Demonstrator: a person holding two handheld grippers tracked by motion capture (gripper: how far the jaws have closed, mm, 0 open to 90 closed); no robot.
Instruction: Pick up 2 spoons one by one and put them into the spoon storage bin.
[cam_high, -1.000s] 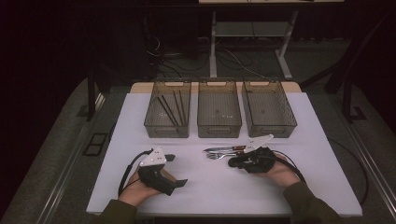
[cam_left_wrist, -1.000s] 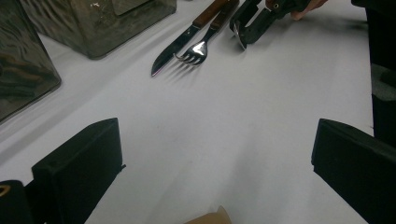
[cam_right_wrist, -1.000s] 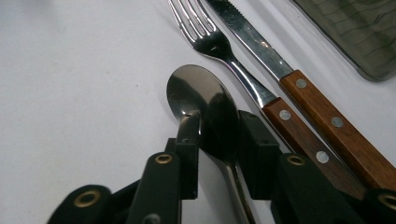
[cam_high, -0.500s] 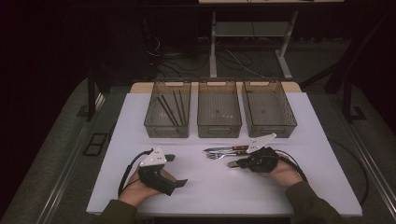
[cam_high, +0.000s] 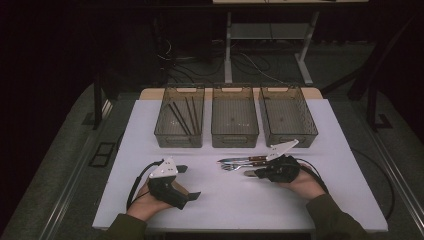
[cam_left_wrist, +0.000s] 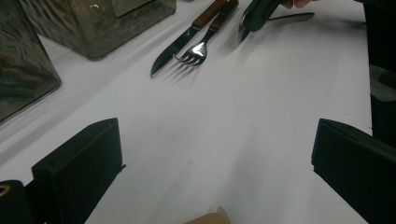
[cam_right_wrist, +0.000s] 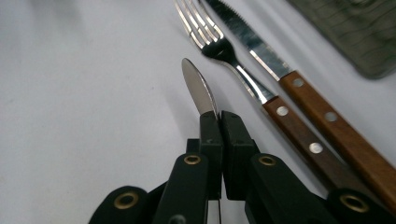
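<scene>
The right gripper (cam_right_wrist: 218, 122), now shifted slightly rightward, pinches a spoon (cam_right_wrist: 197, 88) beside the fork (cam_right_wrist: 219, 46); the left gripper (cam_left_wrist: 215, 168) gapes empty over bare table (cam_left_wrist: 233, 140).

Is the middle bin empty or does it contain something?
Empty, as far as the high view shows: the middle bin shows only its bare bottom, while the left bin holds dark sticks.

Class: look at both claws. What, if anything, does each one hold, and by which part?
The right claw pinches a spoon, seemingly by its handle end. The left claw is open and holds nothing.
</scene>
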